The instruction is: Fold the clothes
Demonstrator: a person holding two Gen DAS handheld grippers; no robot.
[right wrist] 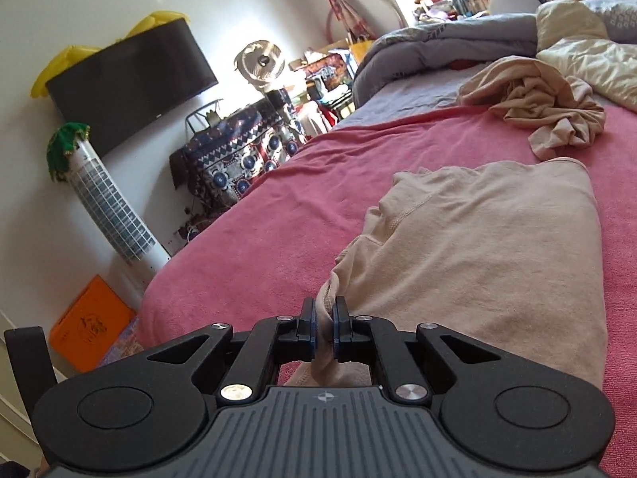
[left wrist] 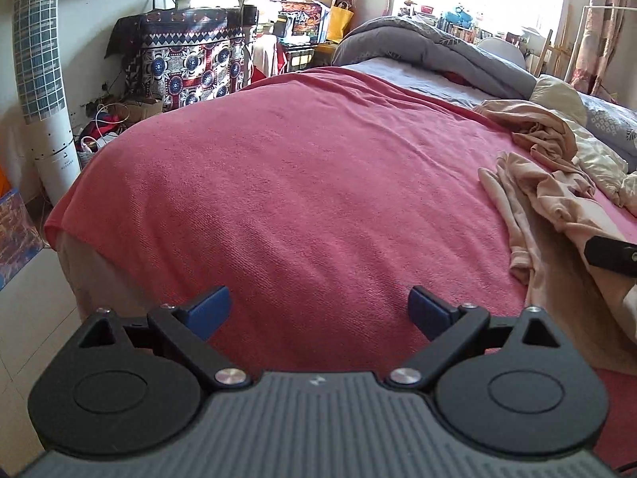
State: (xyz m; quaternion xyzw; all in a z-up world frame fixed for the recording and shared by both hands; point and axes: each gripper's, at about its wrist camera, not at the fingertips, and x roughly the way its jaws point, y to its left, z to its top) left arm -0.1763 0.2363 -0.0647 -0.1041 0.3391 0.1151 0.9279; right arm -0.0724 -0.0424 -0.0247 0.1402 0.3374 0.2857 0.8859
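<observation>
Right gripper (right wrist: 324, 314) fingers pinch the beige garment (right wrist: 477, 247) edge; left gripper (left wrist: 318, 306) fingers wide, empty.

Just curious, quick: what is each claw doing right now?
Left gripper: open, holding nothing.
Right gripper: closed on the beige garment.

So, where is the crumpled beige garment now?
In the right wrist view, the crumpled beige garment lies upper right on the pink blanket, beyond the flat beige garment.
</observation>
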